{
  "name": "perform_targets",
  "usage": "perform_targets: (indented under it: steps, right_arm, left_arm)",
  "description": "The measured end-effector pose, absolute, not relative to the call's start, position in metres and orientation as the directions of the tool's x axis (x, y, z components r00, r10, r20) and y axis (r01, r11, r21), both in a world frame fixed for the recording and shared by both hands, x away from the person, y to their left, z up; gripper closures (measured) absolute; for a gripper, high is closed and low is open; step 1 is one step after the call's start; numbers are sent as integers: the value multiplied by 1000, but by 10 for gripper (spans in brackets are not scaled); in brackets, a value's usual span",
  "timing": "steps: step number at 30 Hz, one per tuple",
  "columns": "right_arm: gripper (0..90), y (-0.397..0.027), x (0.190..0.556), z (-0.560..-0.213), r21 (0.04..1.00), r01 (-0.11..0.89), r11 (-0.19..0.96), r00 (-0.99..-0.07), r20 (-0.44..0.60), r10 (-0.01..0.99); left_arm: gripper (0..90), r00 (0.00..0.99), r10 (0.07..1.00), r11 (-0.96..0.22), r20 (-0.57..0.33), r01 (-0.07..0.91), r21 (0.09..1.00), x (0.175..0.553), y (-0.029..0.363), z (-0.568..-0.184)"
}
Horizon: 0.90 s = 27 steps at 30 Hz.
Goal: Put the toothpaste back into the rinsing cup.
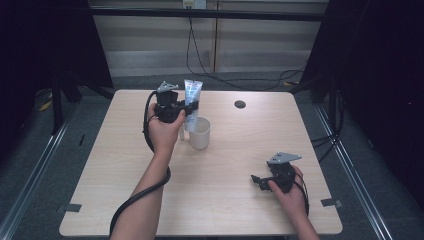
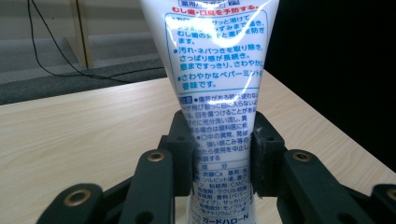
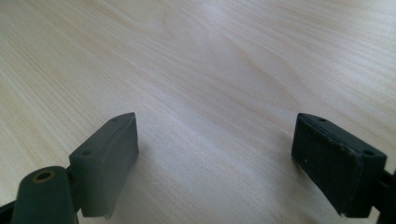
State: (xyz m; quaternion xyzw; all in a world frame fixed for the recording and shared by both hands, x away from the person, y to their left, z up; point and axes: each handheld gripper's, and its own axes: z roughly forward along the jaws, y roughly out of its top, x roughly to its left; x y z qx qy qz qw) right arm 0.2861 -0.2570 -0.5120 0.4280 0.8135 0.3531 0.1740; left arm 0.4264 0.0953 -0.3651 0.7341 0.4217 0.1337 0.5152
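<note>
A white toothpaste tube (image 1: 192,96) with blue print stands upright above the table, held near its lower part by my left gripper (image 1: 186,111). In the left gripper view the tube (image 2: 215,70) rises between the two black jaws, whose pads (image 2: 264,158) press on its sides; the left gripper (image 2: 219,158) is shut on it. Just right of and below the tube stands a cream cup (image 1: 200,133). My right gripper (image 1: 259,182) rests low over the table at the front right, its jaws wide apart (image 3: 215,158) with bare wood between them.
The light wooden table (image 1: 235,160) has a round dark grommet hole (image 1: 240,104) near its far edge. Black cables trail from both grippers. Dark curtains stand at either side and a grey floor lies beyond the table.
</note>
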Motion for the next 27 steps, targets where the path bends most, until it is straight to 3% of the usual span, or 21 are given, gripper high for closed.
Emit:
perform_targets:
  steps: [27]
  right_arm:
    - [141, -257, 286, -512, 720, 579, 382, -571, 24, 821]
  left_arm:
    - [666, 578, 787, -124, -217, 492, 862, 440, 75, -377]
